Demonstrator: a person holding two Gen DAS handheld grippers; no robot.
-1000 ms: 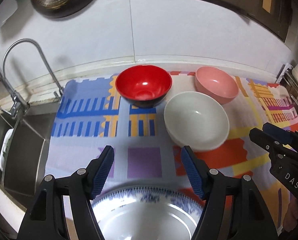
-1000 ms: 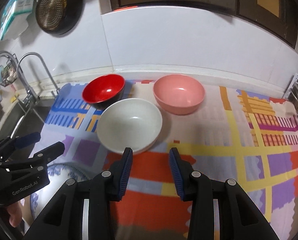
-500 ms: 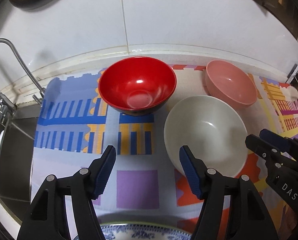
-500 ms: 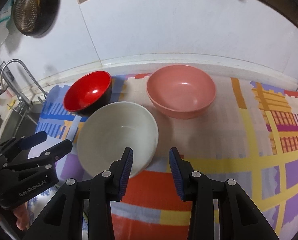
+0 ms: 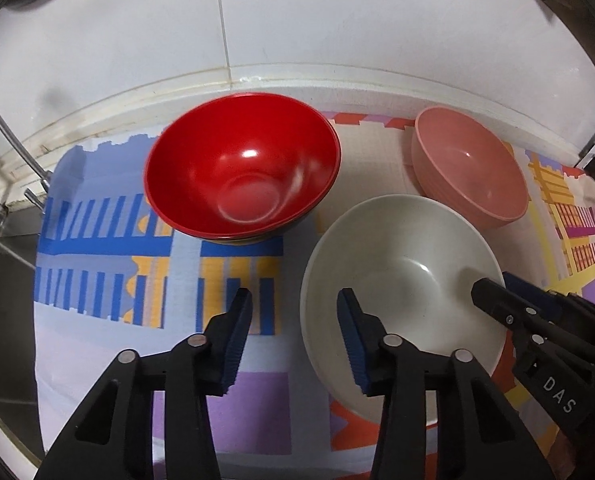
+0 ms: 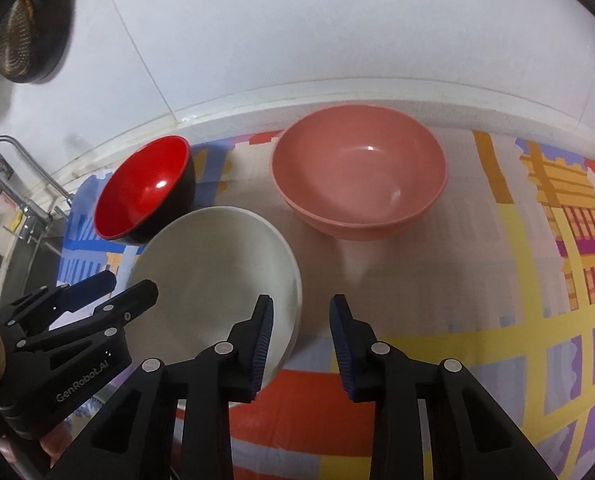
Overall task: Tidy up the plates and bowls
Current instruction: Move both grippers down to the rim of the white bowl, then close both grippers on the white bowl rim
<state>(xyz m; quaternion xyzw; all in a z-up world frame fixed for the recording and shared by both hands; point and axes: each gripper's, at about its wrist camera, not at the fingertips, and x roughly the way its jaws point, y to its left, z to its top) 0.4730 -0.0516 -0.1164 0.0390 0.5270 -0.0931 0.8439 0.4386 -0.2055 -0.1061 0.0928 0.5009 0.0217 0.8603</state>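
the white bowl sits lower centre on the table. both grippers' fingers are closing, one straddling each rim, not yet pinching. seat left gripper and right gripper squarely, then lift level.

White tiled wall fills the back, glossy, with one vertical grout line. A pale raised ledge runs along its foot. The worktop wears a bright patterned cloth: blue stripes, yellow bands, orange and purple blocks. Off left, a steel faucet over a sink. A dark mesh strainer hangs high on the wall.
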